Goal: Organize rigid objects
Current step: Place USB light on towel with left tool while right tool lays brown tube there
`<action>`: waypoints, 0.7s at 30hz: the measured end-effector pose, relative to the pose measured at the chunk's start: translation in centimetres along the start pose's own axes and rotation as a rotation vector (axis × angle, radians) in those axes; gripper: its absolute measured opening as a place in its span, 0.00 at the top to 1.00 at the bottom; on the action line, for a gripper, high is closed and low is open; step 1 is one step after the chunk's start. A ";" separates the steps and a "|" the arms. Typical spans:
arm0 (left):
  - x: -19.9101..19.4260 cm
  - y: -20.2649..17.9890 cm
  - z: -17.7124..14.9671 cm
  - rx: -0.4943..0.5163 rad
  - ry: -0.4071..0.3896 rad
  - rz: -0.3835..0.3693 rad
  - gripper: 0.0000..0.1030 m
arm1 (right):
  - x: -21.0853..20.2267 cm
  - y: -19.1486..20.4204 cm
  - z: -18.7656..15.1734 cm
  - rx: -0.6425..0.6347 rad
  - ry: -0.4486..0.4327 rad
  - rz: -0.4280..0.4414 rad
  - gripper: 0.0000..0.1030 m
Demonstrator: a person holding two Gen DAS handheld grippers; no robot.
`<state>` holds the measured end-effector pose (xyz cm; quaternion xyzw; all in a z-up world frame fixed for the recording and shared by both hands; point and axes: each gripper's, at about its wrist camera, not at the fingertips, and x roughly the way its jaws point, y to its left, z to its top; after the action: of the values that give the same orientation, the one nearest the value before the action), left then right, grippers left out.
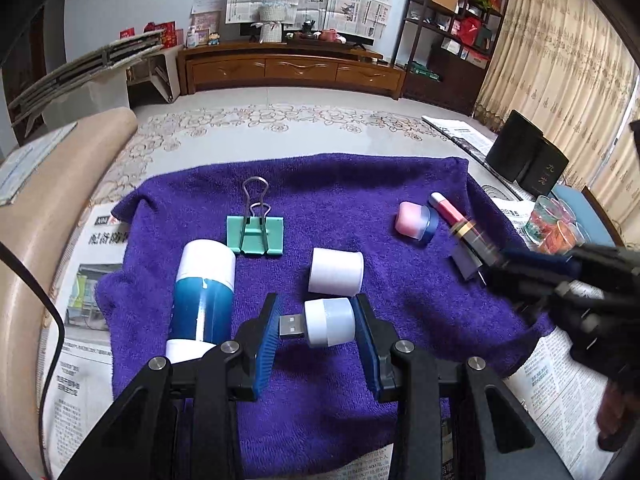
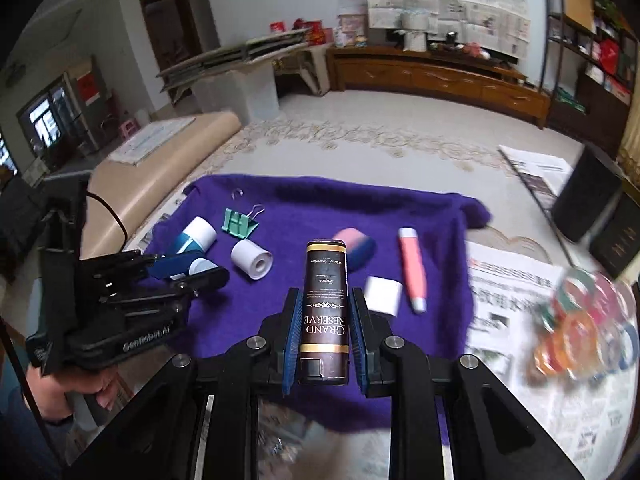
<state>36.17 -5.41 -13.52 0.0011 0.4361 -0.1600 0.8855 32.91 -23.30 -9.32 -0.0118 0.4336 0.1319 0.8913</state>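
Observation:
On the purple towel (image 1: 320,184) lie a blue-and-white tube (image 1: 204,300), a green binder clip (image 1: 256,234), a white spool (image 1: 336,271), a pink-and-blue jar (image 1: 416,222) and a pink pen (image 1: 446,208). My left gripper (image 1: 318,326) stands open around a white USB lamp (image 1: 324,322); its right finger touches the lamp and the left finger is clear of the plug. My right gripper (image 2: 325,312) is shut on a dark brown "Grand Reserve" box (image 2: 325,308) and holds it above the towel; it shows blurred in the left wrist view (image 1: 480,248).
A white cap (image 2: 384,295) lies by the pink pen (image 2: 412,276). Newspaper (image 2: 520,300) covers the table around the towel. Coloured cups (image 1: 556,224) and black boxes (image 1: 528,160) stand at the right. A beige cushion (image 1: 60,208) lies at the left.

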 end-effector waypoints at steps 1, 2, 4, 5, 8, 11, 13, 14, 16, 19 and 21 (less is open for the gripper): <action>0.1 0.0 0.0 -0.001 0.000 -0.004 0.67 | 0.9 0.4 0.1 -0.012 0.018 0.005 0.77; 0.3 -0.1 -0.1 0.006 0.003 -0.005 0.67 | 1.6 0.7 0.1 -0.022 0.034 0.011 0.77; 0.6 -0.2 -0.1 0.018 0.013 -0.008 0.67 | 2.8 1.4 -0.2 -0.043 0.066 0.013 0.77; 0.8 -0.3 -0.2 0.024 0.019 -0.010 0.67 | 3.2 1.5 -0.3 -0.047 0.073 0.013 0.77; 1.2 -0.6 -0.3 0.043 0.029 -0.009 0.67 | 4.4 1.5 -1.0 -0.050 0.113 0.011 0.77; 1.8 -0.9 -0.5 0.068 0.053 -0.006 0.67 | 5.0 1.1 -1.5 -0.047 0.139 -0.004 0.77; 2.0 -1.0 -0.8 0.080 0.062 -0.005 0.67 | 5.3 0.8 -1.8 -0.046 0.151 -0.013 0.77; 2.0 -1.2 -0.8 0.092 0.057 0.003 0.67 | 5.4 0.6 -1.9 -0.047 0.156 -0.017 0.77; 2.1 -1.7 -0.8 0.128 0.062 0.023 0.67 | 6.0 0.5 -2.3 -0.054 0.172 -0.030 0.77; 2.1 -2.1 -1.0 0.160 0.060 0.039 0.66 | 6.0 0.2 -2.7 -0.061 0.170 -0.029 0.77; 2.0 -2.1 -1.1 0.171 0.049 0.038 0.66 | 6.1 0.3 -2.7 -0.071 0.175 -0.031 0.77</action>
<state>35.86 -7.79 -15.52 0.0889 0.4421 -0.1797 0.8743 34.40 -22.03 -15.72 -0.0617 0.5048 0.1317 0.8509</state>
